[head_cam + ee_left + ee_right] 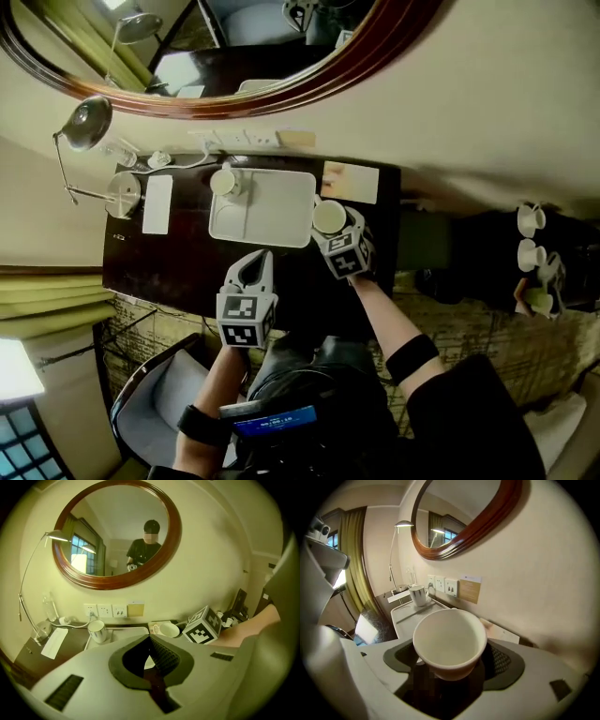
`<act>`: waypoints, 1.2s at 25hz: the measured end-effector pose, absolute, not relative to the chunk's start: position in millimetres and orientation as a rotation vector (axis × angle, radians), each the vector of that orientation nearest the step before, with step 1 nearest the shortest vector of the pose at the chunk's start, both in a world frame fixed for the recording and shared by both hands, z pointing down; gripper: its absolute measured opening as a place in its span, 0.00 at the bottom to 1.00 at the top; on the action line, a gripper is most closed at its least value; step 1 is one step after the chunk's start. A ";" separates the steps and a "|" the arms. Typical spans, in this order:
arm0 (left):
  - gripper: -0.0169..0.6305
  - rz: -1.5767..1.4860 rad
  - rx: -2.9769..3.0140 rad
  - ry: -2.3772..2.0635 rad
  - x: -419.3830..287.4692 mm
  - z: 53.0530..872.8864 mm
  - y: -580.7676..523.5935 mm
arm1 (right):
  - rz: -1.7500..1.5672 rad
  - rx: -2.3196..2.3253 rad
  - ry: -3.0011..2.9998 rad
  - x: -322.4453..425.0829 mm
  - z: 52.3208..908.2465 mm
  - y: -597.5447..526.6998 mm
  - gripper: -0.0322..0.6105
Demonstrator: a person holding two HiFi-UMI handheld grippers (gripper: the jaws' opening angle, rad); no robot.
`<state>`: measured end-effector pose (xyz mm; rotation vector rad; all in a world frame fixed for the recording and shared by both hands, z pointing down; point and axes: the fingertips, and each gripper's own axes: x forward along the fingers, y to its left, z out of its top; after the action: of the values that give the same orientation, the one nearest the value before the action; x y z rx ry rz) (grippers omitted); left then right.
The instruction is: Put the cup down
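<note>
White cup (449, 641), clamped in the right gripper's (336, 230) fingers (502, 660) beside the tray (281, 202), could tip if set astride its rim, while the left gripper's (255, 267) fingers sit closed, empty.

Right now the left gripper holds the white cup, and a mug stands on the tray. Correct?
No: the right gripper holds the white cup, as the right gripper view shows. The left gripper is shut on nothing. The mug does stand on the tray.
</note>
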<state>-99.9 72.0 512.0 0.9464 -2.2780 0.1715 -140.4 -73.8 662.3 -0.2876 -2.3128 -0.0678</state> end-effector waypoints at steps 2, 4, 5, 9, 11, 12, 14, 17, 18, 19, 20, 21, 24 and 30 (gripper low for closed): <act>0.03 0.183 0.973 -2.263 -97.4 512.4 56.2 | -0.046 -0.254 -2.313 -134.5 667.7 -93.2 0.71; 0.03 0.202 0.994 -2.253 -96.8 514.1 43.9 | -0.029 -0.222 -2.311 -129.6 672.4 -109.4 0.71; 0.03 0.211 1.000 -2.251 -97.4 515.1 39.2 | -0.019 -0.210 -2.310 -127.8 677.6 -116.0 0.71; 0.03 0.226 1.023 -2.230 -97.8 517.6 25.7 | 0.013 -0.166 -2.307 -123.6 695.3 -136.0 0.71; 0.03 0.229 1.014 -2.231 -100.0 519.1 25.4 | 0.015 -0.143 -2.307 -122.7 701.0 -144.1 0.71; 0.03 0.234 1.004 -2.238 -102.4 520.1 27.3 | 0.013 -0.130 -2.309 -122.7 703.4 -147.7 0.71; 0.03 0.248 0.980 -2.254 -107.0 522.4 32.4 | 0.014 -0.112 -2.310 -122.6 707.9 -153.0 0.71; 0.03 0.246 0.970 -2.246 -106.8 525.2 34.2 | 0.017 -0.108 -2.295 -119.9 712.3 -155.5 0.72; 0.03 0.240 0.976 -2.237 -105.3 525.4 32.7 | 0.021 -0.110 -2.286 -118.1 715.2 -155.1 0.72; 0.03 0.235 0.983 -2.229 -104.0 525.5 31.2 | 0.024 -0.112 -2.279 -116.5 718.7 -153.9 0.73; 0.03 0.232 0.985 -2.225 -103.6 525.7 30.6 | 0.021 -0.113 -2.275 -115.4 722.0 -152.8 0.73; 0.03 0.233 0.983 -2.225 -104.0 526.0 31.1 | 0.009 -0.107 -2.274 -114.7 724.1 -152.5 0.74; 0.03 0.236 0.973 -2.233 -105.8 526.5 33.3 | -0.022 -0.080 -2.276 -114.3 726.9 -154.2 0.76; 0.03 0.219 0.979 -2.249 -105.7 521.0 34.0 | -0.073 -0.048 -2.270 -109.0 721.0 -158.9 0.79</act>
<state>-105.7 34.0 521.0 0.9791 -2.2490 0.2189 -109.0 -158.9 721.0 -0.0480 -2.2698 -0.0731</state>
